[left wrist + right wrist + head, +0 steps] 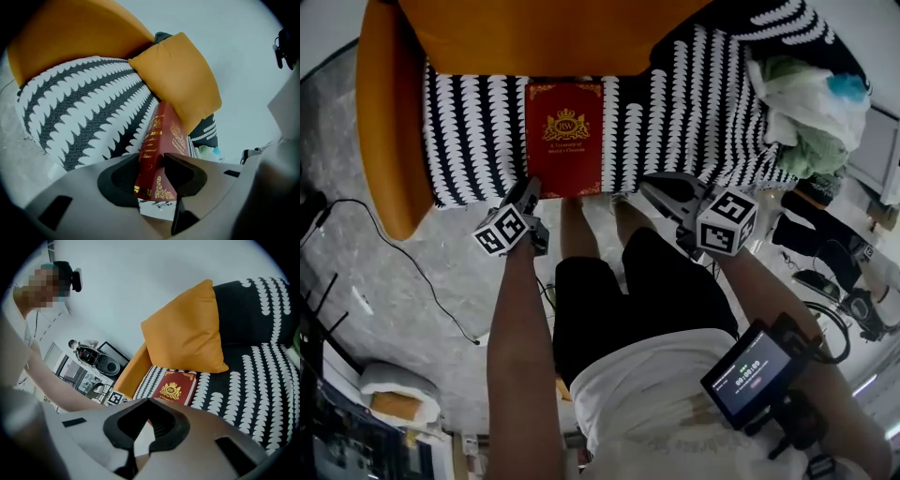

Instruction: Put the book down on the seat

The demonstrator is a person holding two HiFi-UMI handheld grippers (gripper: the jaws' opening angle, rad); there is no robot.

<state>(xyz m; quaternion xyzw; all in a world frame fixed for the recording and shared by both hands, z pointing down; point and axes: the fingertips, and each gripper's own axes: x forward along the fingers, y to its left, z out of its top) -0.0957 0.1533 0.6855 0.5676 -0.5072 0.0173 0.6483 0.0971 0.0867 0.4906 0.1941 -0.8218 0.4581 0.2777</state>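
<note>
A red book (565, 141) with gold print lies flat on the black-and-white striped seat (469, 131), its far edge against the orange cushion (534, 33). My left gripper (530, 192) is at the book's near left corner. In the left gripper view the book's spine (161, 140) stands between the jaws, and my left gripper (152, 171) is shut on it, pads on both covers. My right gripper (661, 192) hangs off the seat's front edge to the right of the book, shut with nothing in it. The right gripper view has the book (172, 387) beyond my right gripper (140, 427).
An orange armrest (384, 122) bounds the seat on the left. A heap of white and green cloth (806, 112) lies at the seat's right end. A black cable (412, 272) runs over the marble floor. The person's legs (581, 234) stand at the seat's front.
</note>
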